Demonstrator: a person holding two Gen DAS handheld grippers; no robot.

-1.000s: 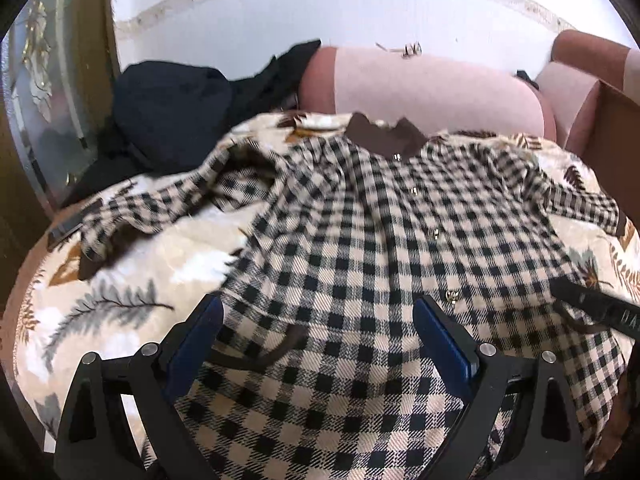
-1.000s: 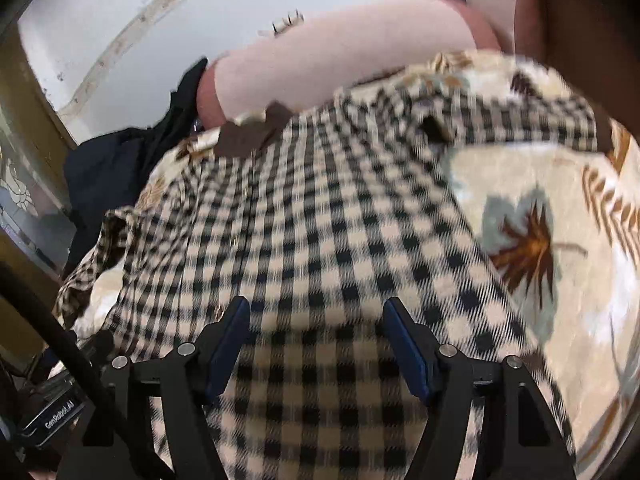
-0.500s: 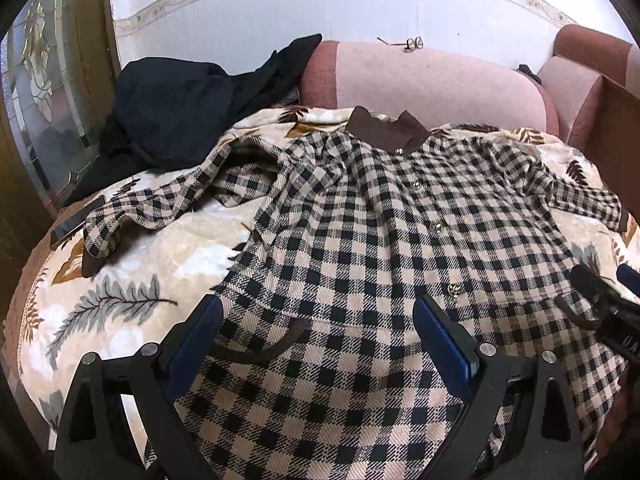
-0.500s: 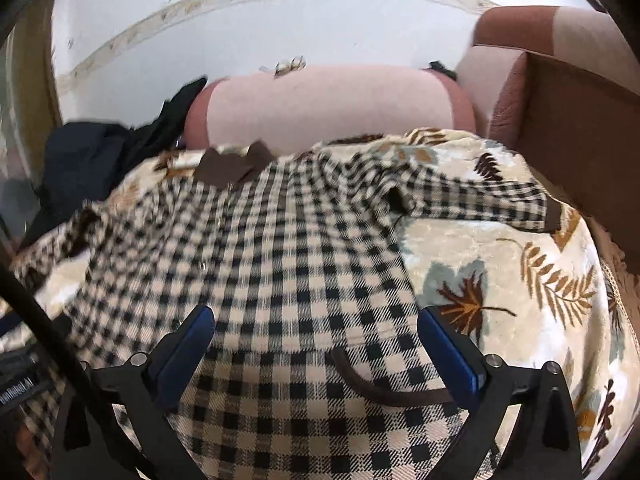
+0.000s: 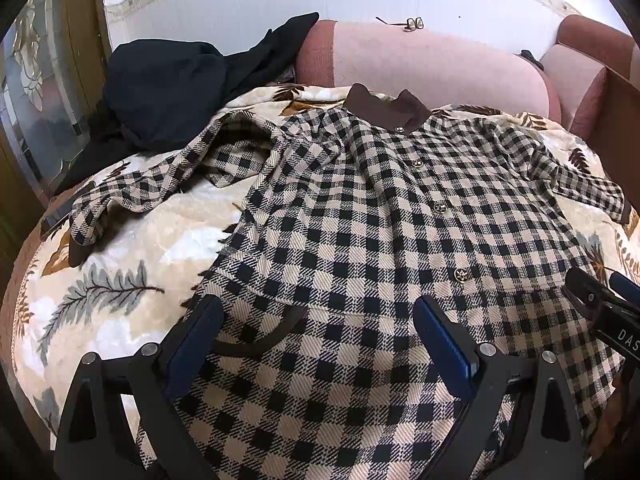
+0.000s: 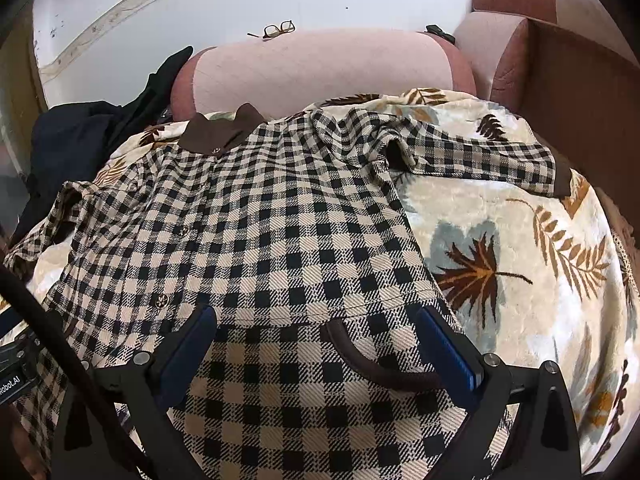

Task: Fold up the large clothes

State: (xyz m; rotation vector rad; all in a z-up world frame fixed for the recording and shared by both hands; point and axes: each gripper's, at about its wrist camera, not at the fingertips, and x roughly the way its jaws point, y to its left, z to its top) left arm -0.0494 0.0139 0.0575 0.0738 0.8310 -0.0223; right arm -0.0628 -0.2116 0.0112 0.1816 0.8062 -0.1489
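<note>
A black-and-beige checked coat [image 5: 360, 220] with a brown collar [image 5: 384, 106] lies front-up and spread on a leaf-print blanket [image 5: 120, 280]; it also shows in the right wrist view [image 6: 260, 240]. Its left sleeve [image 5: 160, 184] is crumpled; its right sleeve [image 6: 480, 152] stretches out sideways. My left gripper [image 5: 316, 332] is open above the lower left of the coat, over a brown pocket trim [image 5: 260, 340]. My right gripper [image 6: 316, 336] is open above the lower right, over the other pocket trim [image 6: 372, 364]. Neither holds cloth.
A dark garment [image 5: 168, 88] is heaped at the back left. A pink sofa back [image 5: 420, 60] carries a pair of glasses [image 6: 278, 30]. A brown armrest [image 6: 560, 100] stands at the right. A glass door panel [image 5: 32, 100] is at the far left.
The right gripper rose and levelled from a close tilted view, and its jaws opened wider. The left gripper shifted only slightly, and the right gripper's tip moved right in its view.
</note>
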